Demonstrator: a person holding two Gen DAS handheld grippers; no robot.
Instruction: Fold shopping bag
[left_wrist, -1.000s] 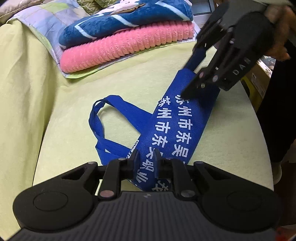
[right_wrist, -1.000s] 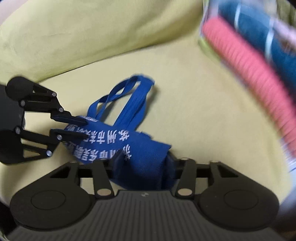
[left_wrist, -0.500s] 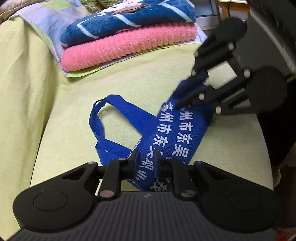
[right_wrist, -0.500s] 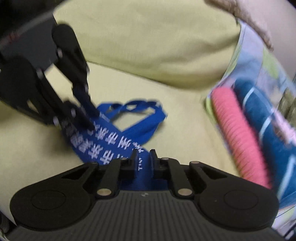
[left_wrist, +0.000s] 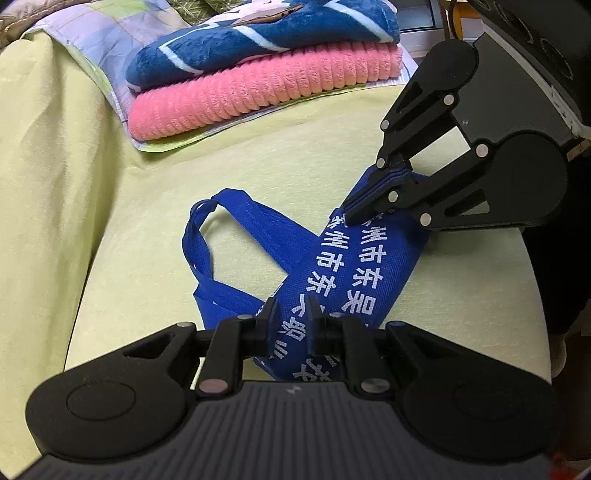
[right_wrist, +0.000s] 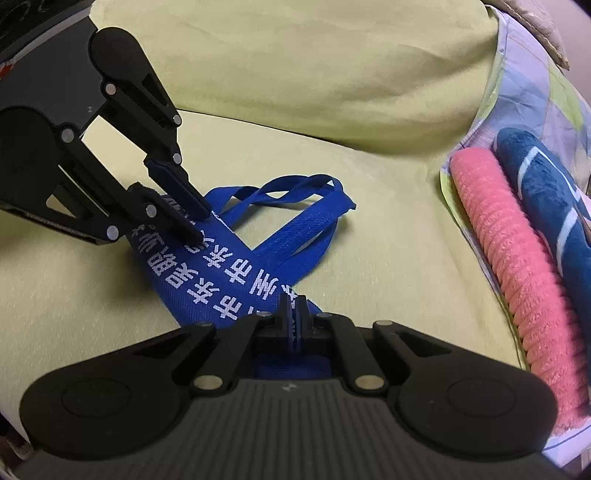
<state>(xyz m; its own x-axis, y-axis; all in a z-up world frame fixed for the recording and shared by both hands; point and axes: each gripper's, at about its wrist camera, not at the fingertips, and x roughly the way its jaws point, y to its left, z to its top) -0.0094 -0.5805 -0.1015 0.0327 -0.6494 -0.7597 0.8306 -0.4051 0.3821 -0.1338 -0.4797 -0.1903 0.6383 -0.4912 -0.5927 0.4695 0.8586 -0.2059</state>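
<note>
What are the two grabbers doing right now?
Left gripper: shut on the blue shopping bag.
Right gripper: shut on the bag's other end.

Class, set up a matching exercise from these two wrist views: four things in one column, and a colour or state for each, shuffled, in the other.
Things:
1. shopping bag
2. ribbed towel
3. couch cover
4. right gripper

Descriptions:
A. pale yellow-green
B. pink
C. shut on the bag's end
D. blue with white characters

Pairs: 1-D, 2-B, 3-A, 4-C
</note>
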